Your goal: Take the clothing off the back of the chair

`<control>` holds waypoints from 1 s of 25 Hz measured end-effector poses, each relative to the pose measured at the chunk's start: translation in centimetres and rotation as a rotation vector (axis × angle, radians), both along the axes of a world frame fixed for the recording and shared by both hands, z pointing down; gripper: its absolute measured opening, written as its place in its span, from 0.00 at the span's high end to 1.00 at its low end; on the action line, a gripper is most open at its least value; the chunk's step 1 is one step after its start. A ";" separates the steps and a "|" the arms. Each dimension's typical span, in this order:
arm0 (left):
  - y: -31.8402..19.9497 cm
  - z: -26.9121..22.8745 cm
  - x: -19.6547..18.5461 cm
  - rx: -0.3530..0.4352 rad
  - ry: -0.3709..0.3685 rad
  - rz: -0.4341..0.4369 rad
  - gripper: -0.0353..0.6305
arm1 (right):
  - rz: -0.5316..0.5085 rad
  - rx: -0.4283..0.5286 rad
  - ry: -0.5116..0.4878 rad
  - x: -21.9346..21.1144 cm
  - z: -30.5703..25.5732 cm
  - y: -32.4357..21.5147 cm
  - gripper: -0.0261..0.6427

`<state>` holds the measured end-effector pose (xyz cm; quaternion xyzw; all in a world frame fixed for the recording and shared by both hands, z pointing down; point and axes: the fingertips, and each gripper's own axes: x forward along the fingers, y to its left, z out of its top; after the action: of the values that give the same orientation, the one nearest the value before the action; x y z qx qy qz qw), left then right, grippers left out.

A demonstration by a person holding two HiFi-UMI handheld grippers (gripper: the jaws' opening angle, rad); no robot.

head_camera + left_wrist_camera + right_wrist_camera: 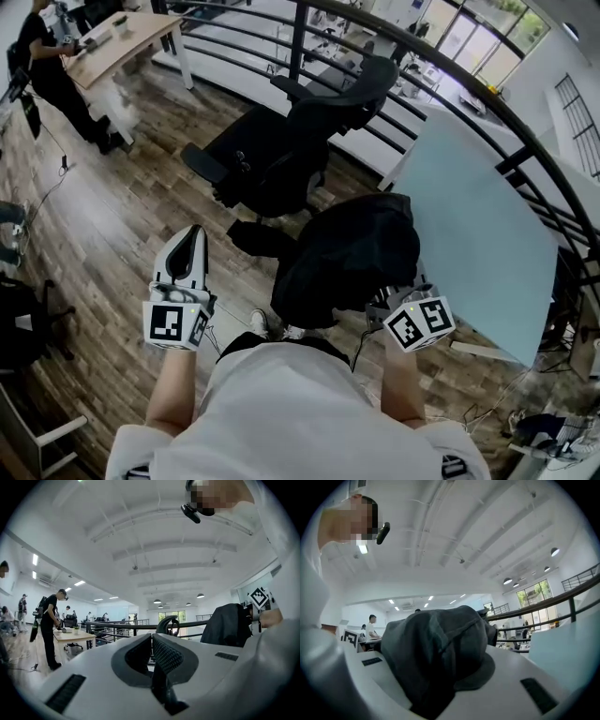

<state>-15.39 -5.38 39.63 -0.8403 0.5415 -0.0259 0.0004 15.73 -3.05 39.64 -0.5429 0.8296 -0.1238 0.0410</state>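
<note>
Both forearms reach forward, tongs pointing level. The left tongs sit out to the left, pinched together with nothing in them; the left gripper view shows the two dark pads meeting. The right tongs are clamped on the dark clothing, which hangs in a bundle just ahead of the person, on the near side of the black chair. The right gripper view is nearly all fabric, bunched up between the jaws. Only the head view gives the chair and the wood floor. The left gripper view alone catches the bundle side-on, beside the right hand's marker cube.
</note>
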 end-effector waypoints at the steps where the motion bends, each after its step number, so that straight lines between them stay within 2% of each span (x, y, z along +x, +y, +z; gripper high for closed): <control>1: -0.2 -0.1 0.4 0.002 0.000 0.009 0.91 | 0.025 0.009 0.016 0.8 -0.5 0.4 0.83; 6: -0.8 -0.6 2.9 0.016 0.002 0.061 0.91 | 0.086 0.058 0.008 3.5 -2.8 1.9 0.84; 12: -1.0 -1.4 5.0 0.034 -0.004 0.078 0.91 | 0.120 0.090 0.056 4.9 -3.9 1.8 0.83; 17: -0.9 -1.2 4.4 0.055 -0.016 0.070 0.91 | 0.170 0.115 0.038 6.8 -4.6 1.9 0.83; 25: -2.3 -1.2 2.5 0.050 0.021 0.068 0.91 | 0.294 0.088 -0.019 9.2 -5.5 1.7 0.83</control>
<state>-12.89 -7.71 38.41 -0.8583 0.5129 -0.0036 0.0164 24.97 -1.31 34.16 -0.6550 0.7454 -0.0851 0.0901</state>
